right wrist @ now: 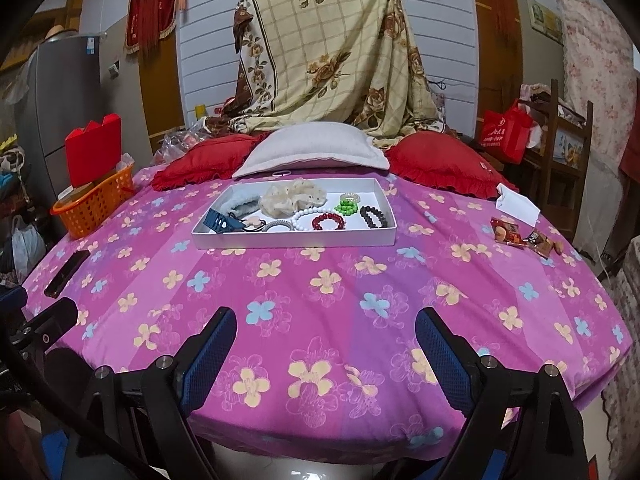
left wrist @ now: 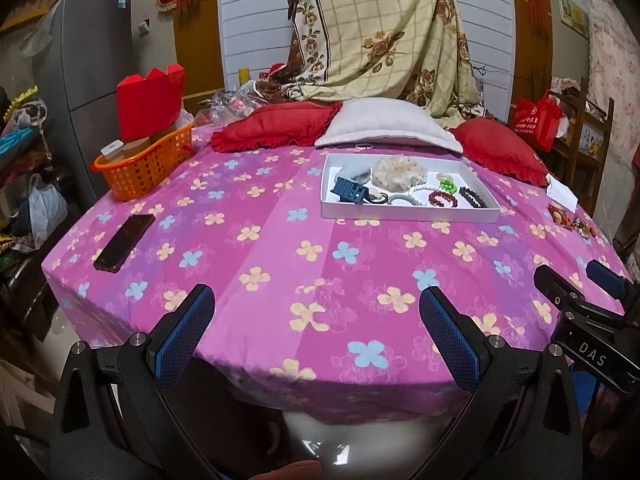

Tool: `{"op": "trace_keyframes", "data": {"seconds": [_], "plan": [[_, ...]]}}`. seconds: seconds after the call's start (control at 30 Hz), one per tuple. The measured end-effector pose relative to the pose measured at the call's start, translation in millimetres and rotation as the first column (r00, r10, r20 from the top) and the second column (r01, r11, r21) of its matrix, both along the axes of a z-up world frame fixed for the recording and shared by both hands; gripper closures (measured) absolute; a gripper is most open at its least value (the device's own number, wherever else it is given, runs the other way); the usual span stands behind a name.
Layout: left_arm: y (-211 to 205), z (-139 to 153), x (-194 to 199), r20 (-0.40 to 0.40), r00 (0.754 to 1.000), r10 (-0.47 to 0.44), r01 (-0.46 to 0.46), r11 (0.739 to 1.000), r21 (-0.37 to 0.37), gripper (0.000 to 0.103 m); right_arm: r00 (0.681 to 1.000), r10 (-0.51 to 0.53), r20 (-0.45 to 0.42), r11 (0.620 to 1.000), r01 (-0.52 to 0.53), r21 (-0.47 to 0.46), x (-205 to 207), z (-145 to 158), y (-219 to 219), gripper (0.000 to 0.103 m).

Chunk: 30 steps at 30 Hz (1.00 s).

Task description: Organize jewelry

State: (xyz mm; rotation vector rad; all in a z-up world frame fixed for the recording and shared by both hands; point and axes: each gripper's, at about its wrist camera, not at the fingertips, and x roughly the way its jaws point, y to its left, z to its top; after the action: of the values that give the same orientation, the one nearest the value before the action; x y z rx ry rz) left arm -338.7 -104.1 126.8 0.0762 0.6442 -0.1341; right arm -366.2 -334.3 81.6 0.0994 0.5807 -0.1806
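Observation:
A white tray [left wrist: 408, 213] [right wrist: 296, 238] sits on the pink flowered table toward the back. It holds a beige scrunchie [right wrist: 294, 198], a blue hair clip [right wrist: 219, 220], a white bead bracelet [right wrist: 304, 218], a red bead bracelet [right wrist: 329, 221], a green bead bracelet [right wrist: 346, 207], a black bead bracelet [right wrist: 374, 216] and hair ties. My left gripper [left wrist: 316, 300] and right gripper [right wrist: 326, 320] are both open and empty, near the table's front edge, well short of the tray. The right gripper also shows at the right of the left wrist view [left wrist: 580, 280].
An orange basket [left wrist: 144, 168] with a red box stands at the back left. A black phone [left wrist: 125, 242] lies at the left edge. Red cushions and a grey pillow [right wrist: 316, 150] lie behind the tray. Snack packets [right wrist: 524, 236] and white paper lie at the right.

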Motion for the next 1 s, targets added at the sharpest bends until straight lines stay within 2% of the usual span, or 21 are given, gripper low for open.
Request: {"op": "trace_keyframes", "data": {"seconds": [0.5, 1.0], "plan": [[-1.6, -8.6, 4.4, -0.039, 0.999, -0.016, 0.016, 1.0, -0.004, 0.001, 1.0, -0.002, -0.026, 1.0, 0.002, 0.012, 4.6, -6.7, -0.9, 0.014], [-3.2, -18.3, 10.8, -0.084, 0.996, -0.019, 0.019, 1.0, -0.004, 0.001, 0.995, -0.008, -0.096, 1.0, 0.009, 0.006, 14.3, -22.3, -2.2, 0.014]]}}
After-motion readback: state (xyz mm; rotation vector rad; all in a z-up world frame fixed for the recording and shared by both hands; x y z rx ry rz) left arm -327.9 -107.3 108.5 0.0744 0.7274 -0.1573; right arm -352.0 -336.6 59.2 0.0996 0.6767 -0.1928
